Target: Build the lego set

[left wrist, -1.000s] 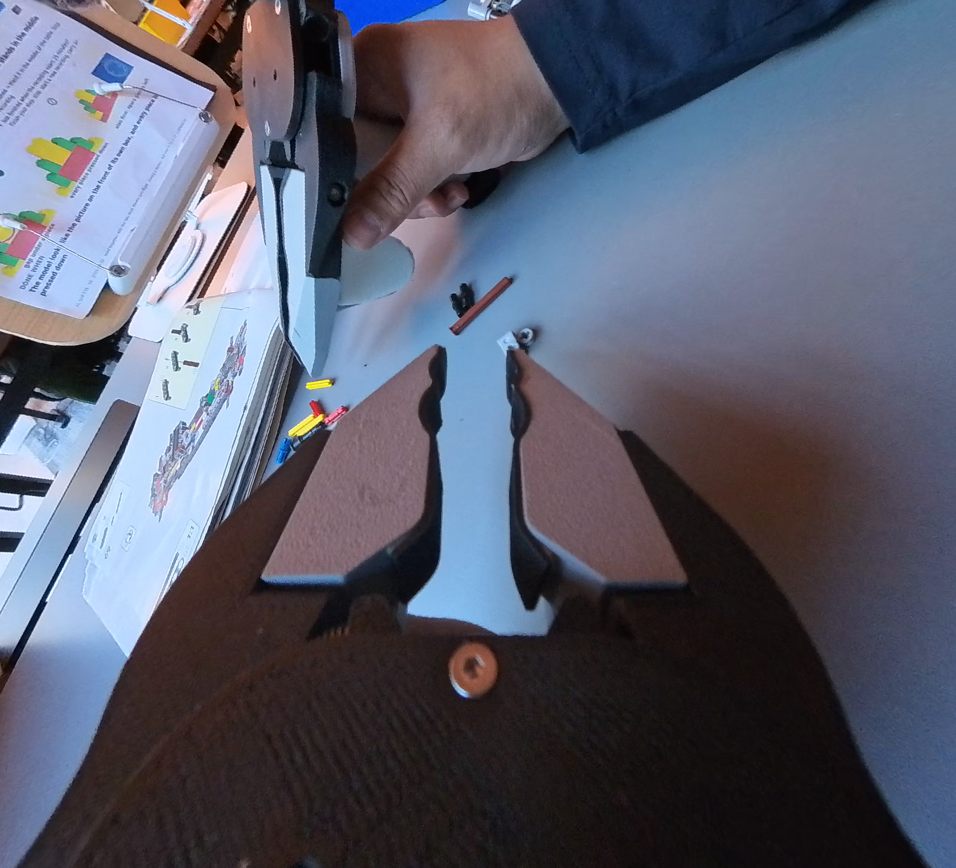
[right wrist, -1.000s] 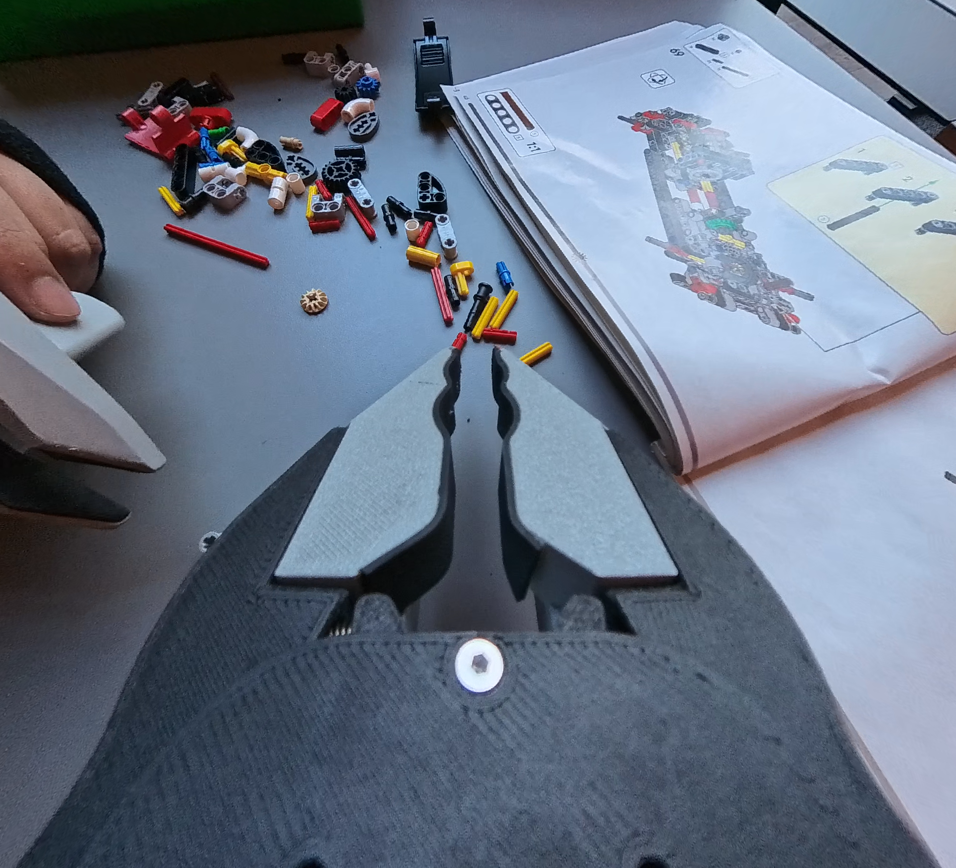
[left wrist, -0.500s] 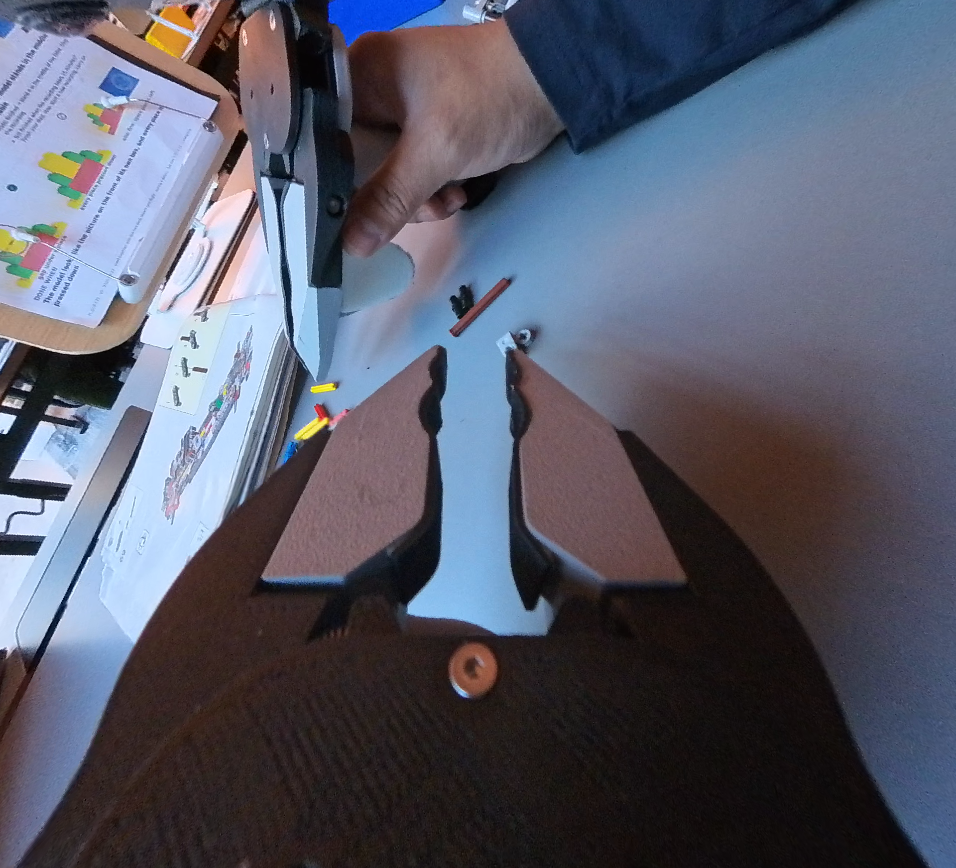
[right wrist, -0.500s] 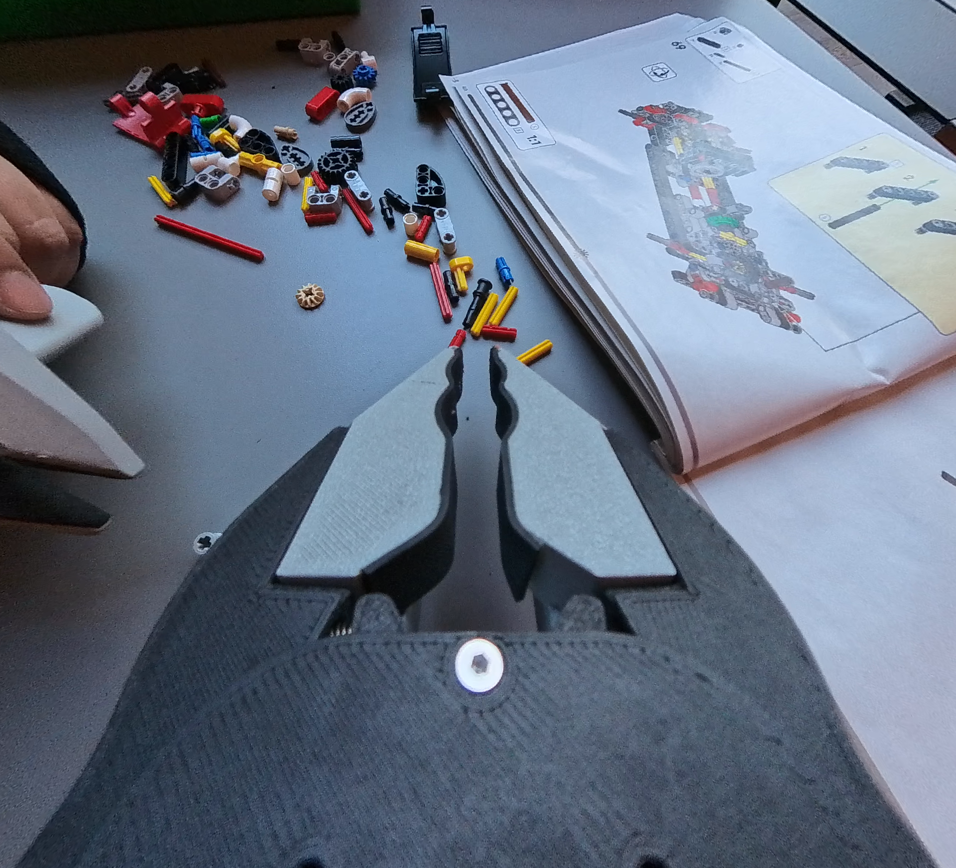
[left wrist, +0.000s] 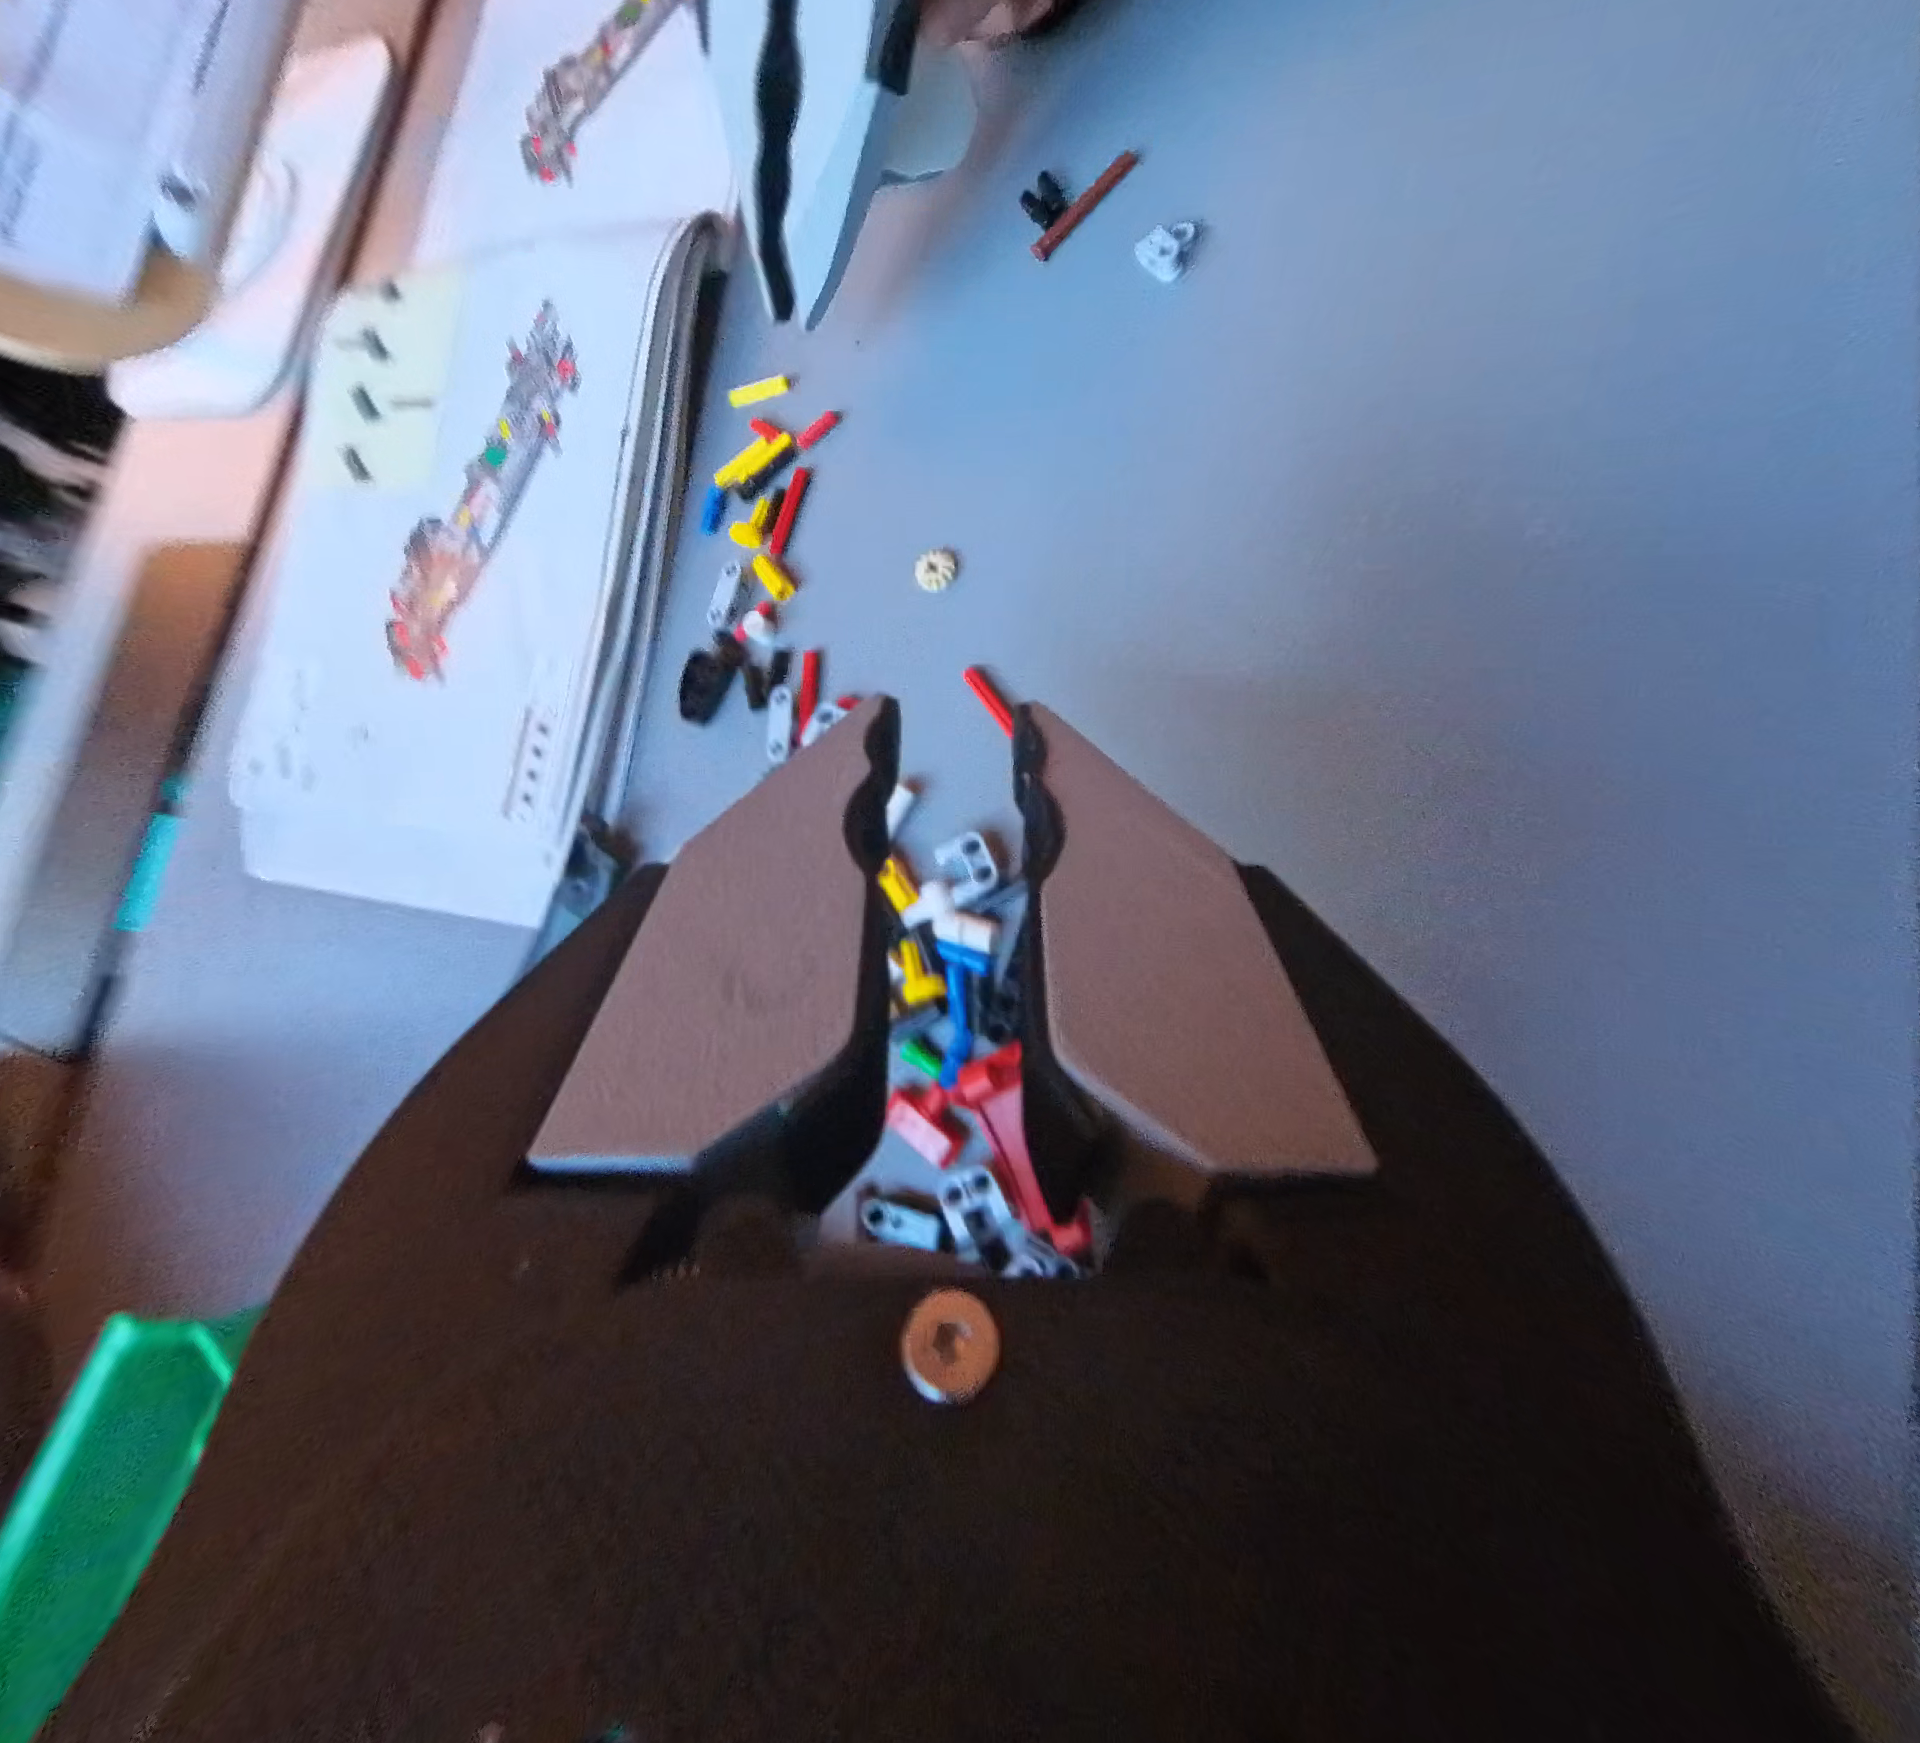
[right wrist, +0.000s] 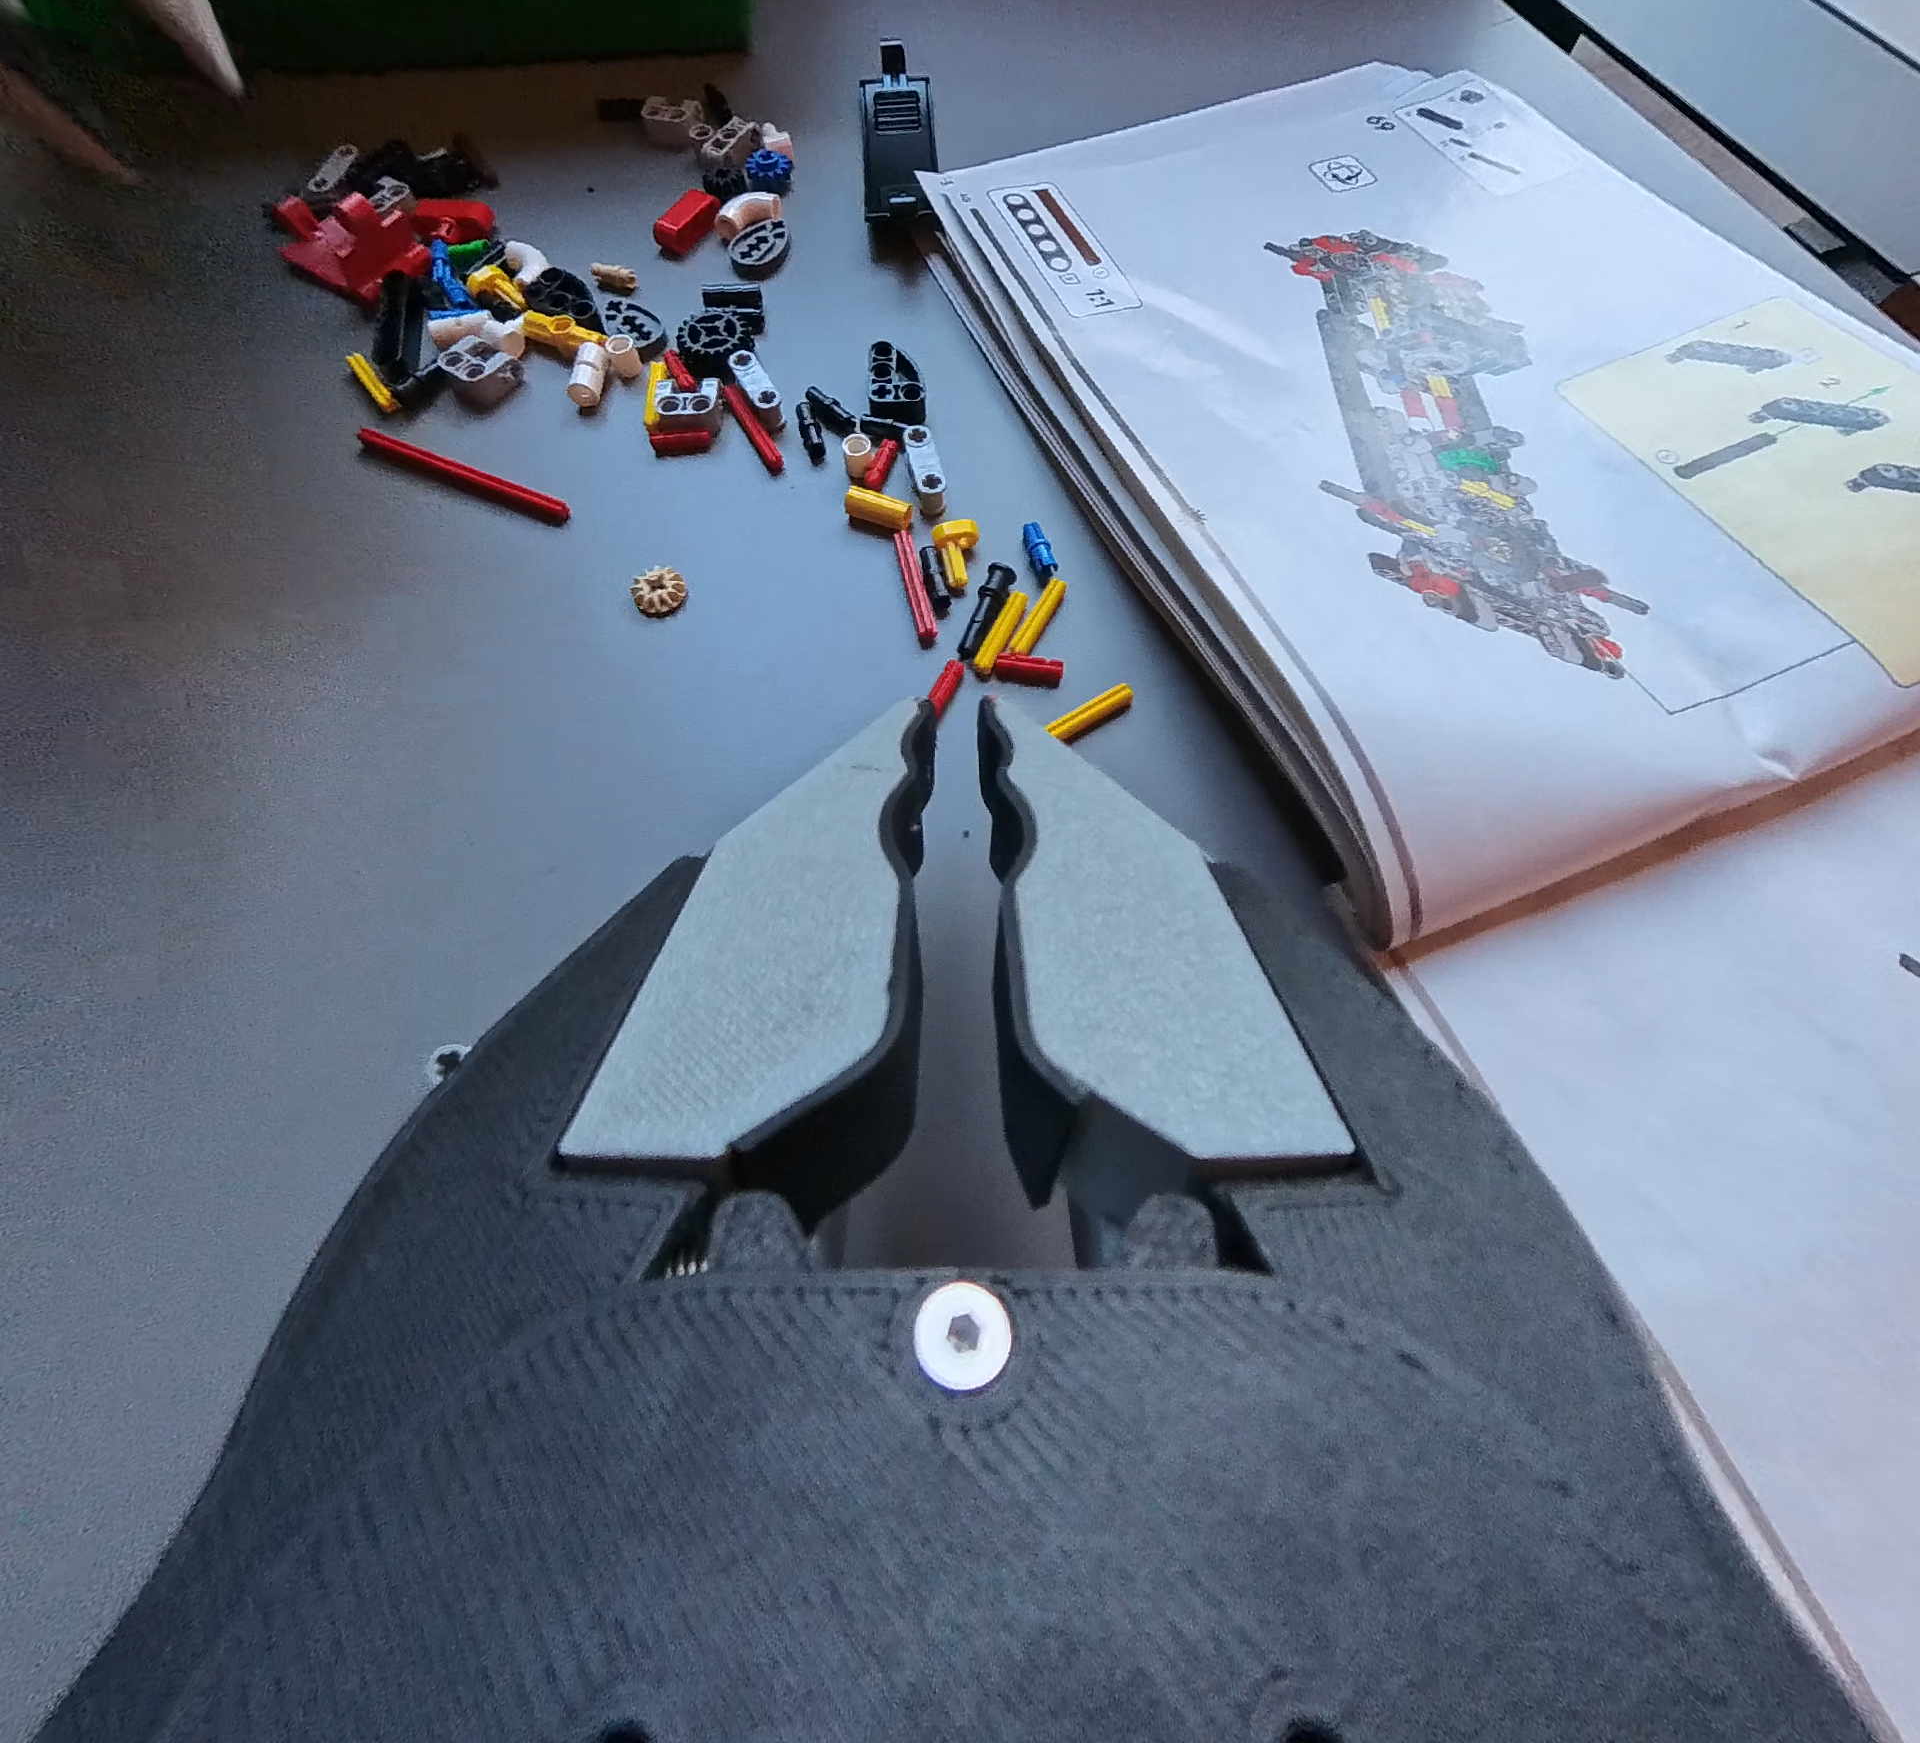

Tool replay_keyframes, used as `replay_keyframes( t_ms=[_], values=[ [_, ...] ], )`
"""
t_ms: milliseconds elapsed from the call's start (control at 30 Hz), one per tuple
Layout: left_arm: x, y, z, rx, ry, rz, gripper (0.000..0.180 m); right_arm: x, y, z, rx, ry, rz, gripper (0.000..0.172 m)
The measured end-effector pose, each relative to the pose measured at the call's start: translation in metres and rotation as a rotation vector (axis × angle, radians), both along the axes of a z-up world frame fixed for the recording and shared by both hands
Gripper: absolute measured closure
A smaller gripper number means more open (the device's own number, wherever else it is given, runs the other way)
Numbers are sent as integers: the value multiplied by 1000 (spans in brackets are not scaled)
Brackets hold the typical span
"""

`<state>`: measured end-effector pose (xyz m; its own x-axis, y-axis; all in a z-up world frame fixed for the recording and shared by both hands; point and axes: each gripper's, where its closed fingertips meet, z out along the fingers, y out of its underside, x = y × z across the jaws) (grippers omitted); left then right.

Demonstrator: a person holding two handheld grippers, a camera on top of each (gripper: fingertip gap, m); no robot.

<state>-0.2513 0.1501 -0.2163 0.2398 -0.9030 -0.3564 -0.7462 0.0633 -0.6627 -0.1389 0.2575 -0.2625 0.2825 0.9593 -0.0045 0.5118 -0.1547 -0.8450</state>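
Left gripper (left wrist: 954, 717), fingers apart, hovers over loose bricks (left wrist: 940, 945); right gripper (right wrist: 958, 711) (fingers narrowly parted, holding nothing) points at a red pin (right wrist: 945, 685).

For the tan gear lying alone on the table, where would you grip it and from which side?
Judging from both views, the tan gear lies flat and apart from the other pieces, with bare table all around. Best to come from straight above and pinch its toothed rim on opposite sides; it looks too thin for a sideways grip. The right gripper, jaws narrowly apart and empty, is nearer.
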Motion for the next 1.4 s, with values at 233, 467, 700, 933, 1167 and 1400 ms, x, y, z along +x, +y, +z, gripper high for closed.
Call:
replay_keyframes(
  t_ms=[233, 467, 700, 933, 1167, 1400],
  values=[
    [-32, -7, -39, -218, 209, 116, 164, 1, -6, -1, 1, -7, 8, 167],
    [-48, -6, -62, -296, 359, 156, 166, 2, -10, 0, -18, 1, 19, 167],
    [-55, -5, -72, -321, 414, 182, 174, 2, -12, 1, -29, 14, 23, 168],
    [-28, -3, -34, -268, 294, 176, 175, 4, -11, 6, -28, 35, 17, 169],
    [104, 10, -30, -211, 127, -2, 174, 17, 3, 15, -51, 85, -50, 169],
    [147, 20, -67, -320, 160, -35, 174, 28, 9, 28, -47, 128, -90, 171]
  ],
)
